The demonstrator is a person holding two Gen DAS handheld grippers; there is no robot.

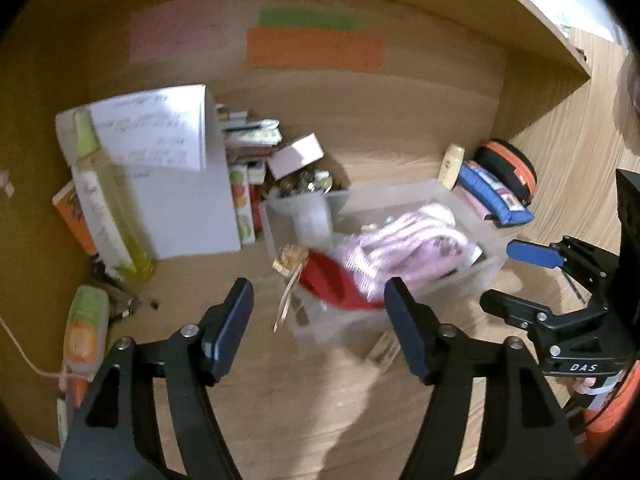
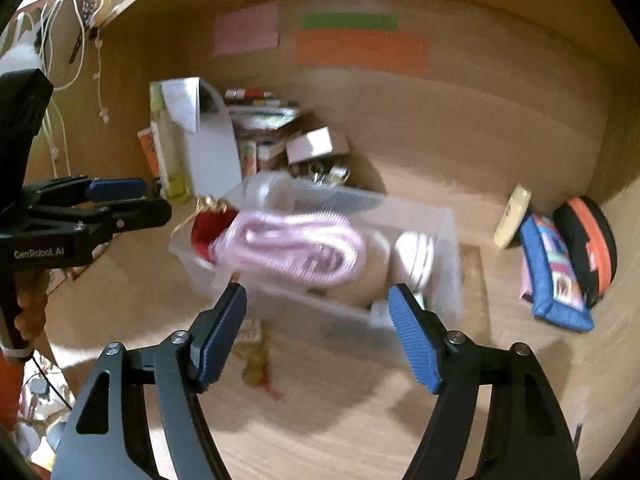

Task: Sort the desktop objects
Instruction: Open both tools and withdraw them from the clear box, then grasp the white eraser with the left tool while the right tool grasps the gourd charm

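Observation:
A clear plastic bin (image 1: 484, 268) (image 2: 444, 224) stands on the wooden desk, holding a pink striped cloth (image 1: 404, 248) (image 2: 288, 246), a red item (image 1: 332, 284) (image 2: 208, 228) with a gold ribbon, and a white jar (image 2: 414, 256). My left gripper (image 1: 320, 316) is open and empty just in front of the bin; it also shows in the right wrist view (image 2: 120, 200). My right gripper (image 2: 316, 320) is open and empty above the bin's near wall; it also shows in the left wrist view (image 1: 516, 276).
A white box (image 1: 180, 204), a yellow bottle (image 1: 108, 204) and stacked books (image 1: 248, 140) stand at the back left. A small open box (image 1: 296, 152), a cream tube (image 1: 452, 164), a blue pouch (image 1: 492, 192) and an orange-black case (image 1: 508, 168) lie behind the bin. A small packet (image 2: 256, 356) lies before it.

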